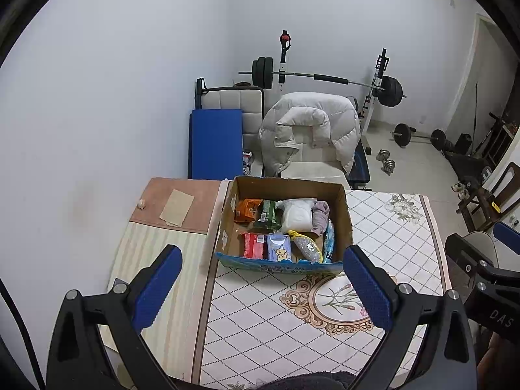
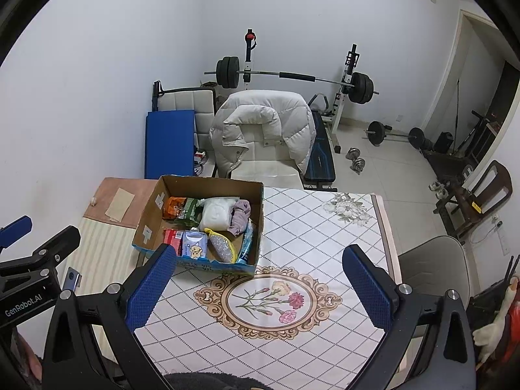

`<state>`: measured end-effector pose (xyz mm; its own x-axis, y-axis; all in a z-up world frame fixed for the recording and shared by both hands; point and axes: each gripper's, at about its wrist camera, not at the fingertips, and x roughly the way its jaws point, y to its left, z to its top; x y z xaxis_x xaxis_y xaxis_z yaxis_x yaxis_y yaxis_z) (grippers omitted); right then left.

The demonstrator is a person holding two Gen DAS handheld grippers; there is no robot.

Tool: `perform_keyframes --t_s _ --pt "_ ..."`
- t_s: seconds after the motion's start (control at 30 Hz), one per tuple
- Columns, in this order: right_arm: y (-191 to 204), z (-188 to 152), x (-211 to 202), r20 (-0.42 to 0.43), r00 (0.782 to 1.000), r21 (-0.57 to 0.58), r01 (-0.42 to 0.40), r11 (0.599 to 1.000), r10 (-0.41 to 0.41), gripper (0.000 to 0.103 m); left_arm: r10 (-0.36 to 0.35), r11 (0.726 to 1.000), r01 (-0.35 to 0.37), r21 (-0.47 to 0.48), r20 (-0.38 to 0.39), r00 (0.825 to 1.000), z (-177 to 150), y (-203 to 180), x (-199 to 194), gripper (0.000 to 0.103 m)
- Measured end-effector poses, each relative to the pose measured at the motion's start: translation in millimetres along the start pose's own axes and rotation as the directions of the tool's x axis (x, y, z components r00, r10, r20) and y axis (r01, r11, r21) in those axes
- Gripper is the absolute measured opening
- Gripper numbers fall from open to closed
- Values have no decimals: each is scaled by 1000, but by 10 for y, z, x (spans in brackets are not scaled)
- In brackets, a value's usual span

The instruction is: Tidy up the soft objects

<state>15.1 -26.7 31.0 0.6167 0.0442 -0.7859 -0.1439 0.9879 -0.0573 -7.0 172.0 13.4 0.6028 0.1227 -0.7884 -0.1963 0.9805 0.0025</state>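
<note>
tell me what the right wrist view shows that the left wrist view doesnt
Only the right wrist view shows the whole flower medallion on the tablecloth, with its pink blooms, the grey chair by the table, and the left gripper's body seen from the side at the left edge. Only the left wrist view shows the right gripper's body at its right edge, marked DAS. Both share the cardboard box of soft items, the white jacket on the chair behind, the barbell rack, and open, empty grippers: left, right.

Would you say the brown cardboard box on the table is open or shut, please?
Open: the brown cardboard box has no closed top, so the packets and cloth inside show.
</note>
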Motion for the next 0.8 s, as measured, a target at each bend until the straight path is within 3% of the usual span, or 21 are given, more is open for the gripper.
perform_keyframes --t_s 0.8 --pt "-38 -29 23 -9 1000 15 10 1000 -10 103 -3 1000 2 -17 -14 1000 -50 22 69 101"
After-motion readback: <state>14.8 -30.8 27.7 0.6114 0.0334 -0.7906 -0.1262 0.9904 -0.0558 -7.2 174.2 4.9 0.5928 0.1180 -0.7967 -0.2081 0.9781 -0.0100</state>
